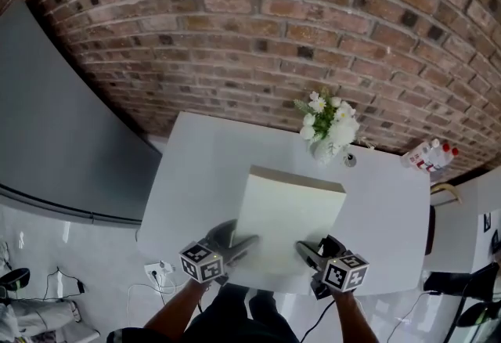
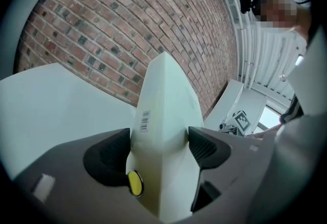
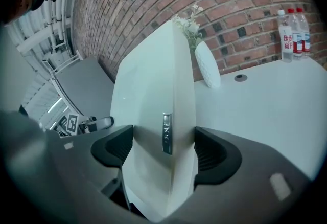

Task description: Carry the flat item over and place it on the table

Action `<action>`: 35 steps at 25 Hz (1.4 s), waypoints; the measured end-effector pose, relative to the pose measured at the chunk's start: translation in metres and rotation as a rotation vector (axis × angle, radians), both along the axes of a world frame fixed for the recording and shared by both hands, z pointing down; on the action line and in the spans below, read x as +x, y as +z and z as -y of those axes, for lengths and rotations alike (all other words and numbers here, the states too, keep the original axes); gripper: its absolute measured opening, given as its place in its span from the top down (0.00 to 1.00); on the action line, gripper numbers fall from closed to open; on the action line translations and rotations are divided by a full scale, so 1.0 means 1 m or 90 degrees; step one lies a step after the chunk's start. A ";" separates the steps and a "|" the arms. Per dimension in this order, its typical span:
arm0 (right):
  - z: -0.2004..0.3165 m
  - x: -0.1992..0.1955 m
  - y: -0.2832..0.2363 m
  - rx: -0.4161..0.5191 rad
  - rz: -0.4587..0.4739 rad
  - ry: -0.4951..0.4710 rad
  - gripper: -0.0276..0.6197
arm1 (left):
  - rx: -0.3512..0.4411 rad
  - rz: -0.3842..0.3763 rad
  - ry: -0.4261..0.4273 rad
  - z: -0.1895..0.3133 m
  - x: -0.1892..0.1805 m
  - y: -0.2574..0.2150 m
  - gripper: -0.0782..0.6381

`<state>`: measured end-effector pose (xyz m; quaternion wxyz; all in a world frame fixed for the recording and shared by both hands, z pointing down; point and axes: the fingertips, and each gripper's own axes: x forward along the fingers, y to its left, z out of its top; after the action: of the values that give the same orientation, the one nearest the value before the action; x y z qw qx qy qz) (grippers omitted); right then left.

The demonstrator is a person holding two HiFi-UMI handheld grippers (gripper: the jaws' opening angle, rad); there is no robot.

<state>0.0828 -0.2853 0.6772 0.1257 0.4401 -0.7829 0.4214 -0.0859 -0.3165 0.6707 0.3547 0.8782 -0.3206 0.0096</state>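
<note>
A flat cream-white box [image 1: 286, 224] hangs over the near half of the white table [image 1: 188, 169], held by both grippers. My left gripper [image 1: 235, 249] is shut on its near left corner, my right gripper [image 1: 309, 254] on its near right edge. In the left gripper view the box [image 2: 163, 115] stands edge-on between the black pads [image 2: 204, 147], with a barcode label and a yellow sticker near the jaws. In the right gripper view the box [image 3: 156, 110] fills the gap between the pads [image 3: 210, 152], with a small metal tag on its edge.
A white vase of white flowers [image 1: 329, 130] stands at the table's far edge, with a small round cap [image 1: 350, 160] beside it. Water bottles [image 1: 429, 156] lie at the far right corner. Behind is a brick wall [image 1: 258, 28]; a grey panel [image 1: 55, 138] rises at left.
</note>
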 end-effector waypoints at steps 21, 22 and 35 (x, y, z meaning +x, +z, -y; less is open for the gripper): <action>0.021 0.009 0.066 -0.091 0.019 0.051 0.39 | -0.143 0.029 -0.048 0.020 0.005 0.067 0.39; 0.023 0.010 0.069 -0.094 0.020 0.056 0.39 | -0.151 0.028 -0.051 0.021 0.006 0.070 0.39; 0.039 0.010 0.094 -0.121 0.015 0.097 0.40 | -0.203 0.062 -0.084 0.032 0.005 0.101 0.39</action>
<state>0.0933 -0.3243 0.7714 0.1257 0.4792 -0.7052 0.5072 -0.0810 -0.3487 0.7713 0.4733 0.7866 -0.3886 0.0796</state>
